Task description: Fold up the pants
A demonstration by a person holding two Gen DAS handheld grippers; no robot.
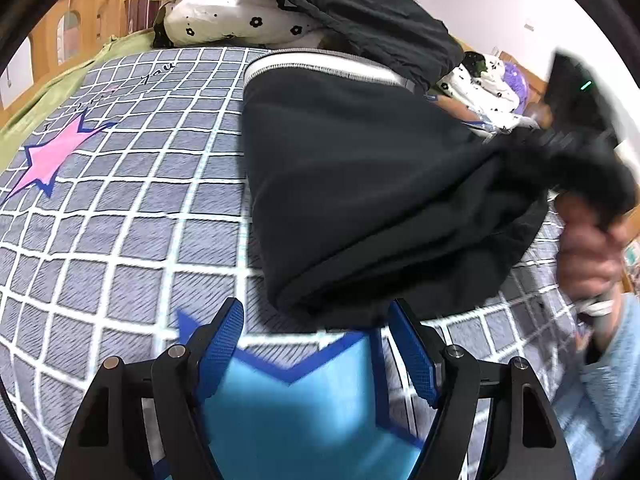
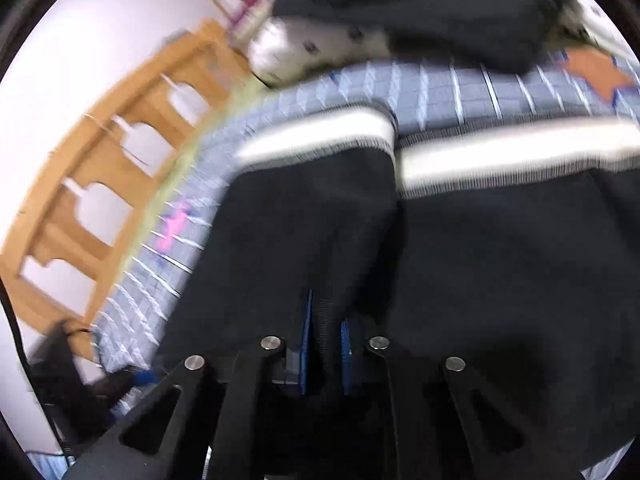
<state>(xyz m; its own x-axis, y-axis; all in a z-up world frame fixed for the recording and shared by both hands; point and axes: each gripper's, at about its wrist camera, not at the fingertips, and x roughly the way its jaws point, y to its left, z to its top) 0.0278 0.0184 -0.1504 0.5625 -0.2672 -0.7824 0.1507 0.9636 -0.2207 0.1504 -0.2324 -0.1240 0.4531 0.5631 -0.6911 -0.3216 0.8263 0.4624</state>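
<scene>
The black pants [image 1: 360, 184] with a white-and-grey waistband [image 1: 320, 66] lie on the checked bedspread [image 1: 120, 200], their right side lifted. My left gripper [image 1: 316, 320] is open and empty, just in front of the folded near edge of the pants. My right gripper [image 2: 325, 320] is shut on a bunch of the black pants fabric [image 2: 480, 260]; it shows in the left wrist view [image 1: 576, 148] held up at the right by a hand [image 1: 588, 256]. The waistband [image 2: 500, 156] runs across the right wrist view.
A pile of other clothes, black [image 1: 360, 12] and white with flowers [image 1: 240, 16], lies at the bed's far end. A wooden bed rail [image 2: 100, 184] runs along the left side. A pink star [image 1: 52, 156] and a blue star [image 1: 300, 412] are printed on the bedspread.
</scene>
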